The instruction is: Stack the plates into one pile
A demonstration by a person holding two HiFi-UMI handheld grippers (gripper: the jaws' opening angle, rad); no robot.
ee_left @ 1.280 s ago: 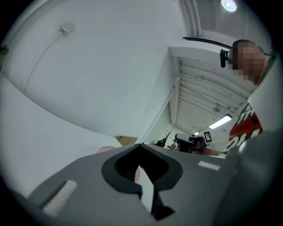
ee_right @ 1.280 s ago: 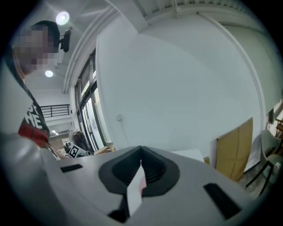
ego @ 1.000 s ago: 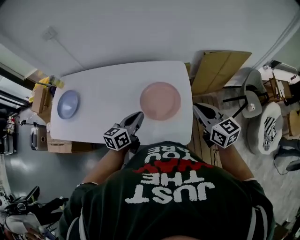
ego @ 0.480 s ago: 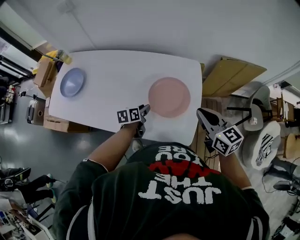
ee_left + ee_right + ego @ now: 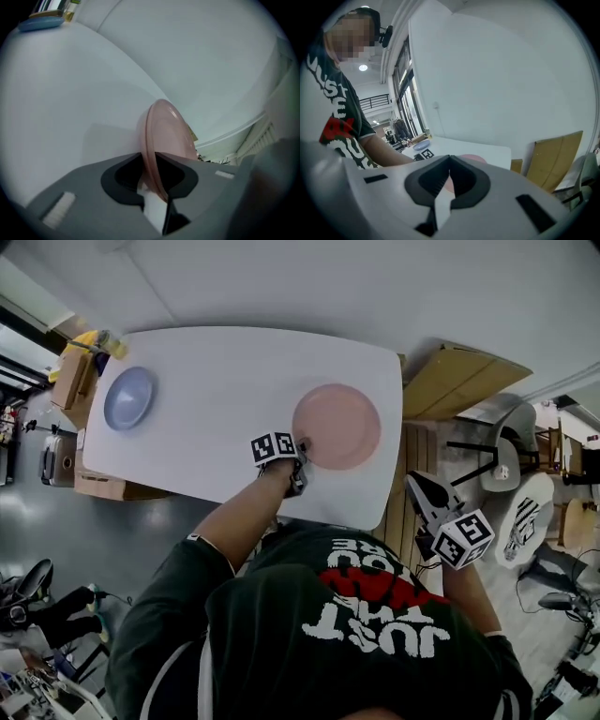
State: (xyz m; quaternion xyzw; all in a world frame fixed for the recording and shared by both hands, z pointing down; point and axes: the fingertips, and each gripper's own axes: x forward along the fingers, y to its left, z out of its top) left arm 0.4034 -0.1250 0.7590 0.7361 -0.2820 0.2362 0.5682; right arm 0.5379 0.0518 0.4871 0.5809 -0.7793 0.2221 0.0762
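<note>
The left gripper [image 5: 301, 452], its fingers just now closing onto the near-left rim of the pink plate [image 5: 337, 426] by the table's [image 5: 225, 381] near-right corner, must carry it to the blue plate [image 5: 128, 397] well apart at the left edge, while the right gripper [image 5: 416, 483] hangs clenched and empty.

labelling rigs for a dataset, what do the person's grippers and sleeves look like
Both the left gripper and right gripper have grey bodies with dark jaw pads, each carrying a white cube with black square markers. The person wears a dark short-sleeved t-shirt printed white and red.
</note>
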